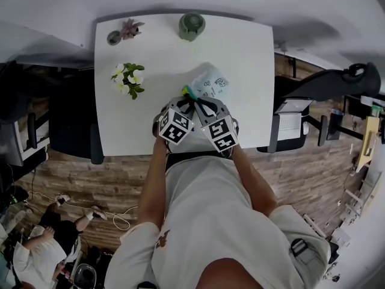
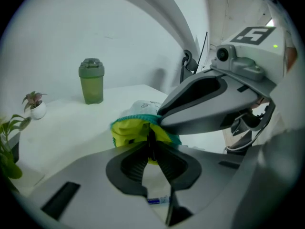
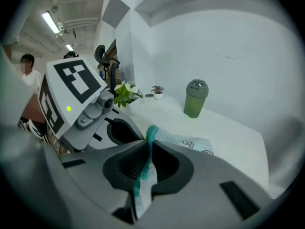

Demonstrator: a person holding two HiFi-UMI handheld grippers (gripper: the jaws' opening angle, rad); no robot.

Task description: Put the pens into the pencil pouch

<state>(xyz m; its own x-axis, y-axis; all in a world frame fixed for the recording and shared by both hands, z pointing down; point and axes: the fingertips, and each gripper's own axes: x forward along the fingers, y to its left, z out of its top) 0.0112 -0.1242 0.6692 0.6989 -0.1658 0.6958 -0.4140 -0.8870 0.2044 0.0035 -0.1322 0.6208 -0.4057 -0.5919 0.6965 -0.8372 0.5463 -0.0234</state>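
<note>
The pencil pouch [image 1: 209, 84] is pale with small prints, a teal zip edge and a yellow lining, and it lies near the front of the white table [image 1: 156, 53]. My right gripper [image 3: 147, 144] is shut on the pouch's teal edge [image 3: 150, 133] and holds its mouth up. My left gripper [image 2: 151, 138] is shut on a thin dark-tipped pen [image 2: 151, 144] whose tip sits at the pouch's yellow opening [image 2: 129, 131]. The pen's white barrel with a blue label [image 2: 158, 200] shows below the jaws. In the head view the left gripper [image 1: 184, 104] and the right gripper [image 1: 202, 107] stand side by side at the pouch's near end.
A green shaker bottle [image 1: 191, 26] stands at the table's far edge, with a small potted plant [image 1: 129, 29] to its left. A white-flowered plant [image 1: 129, 79] sits on the left side of the table. A black chair [image 1: 328, 83] is off to the right.
</note>
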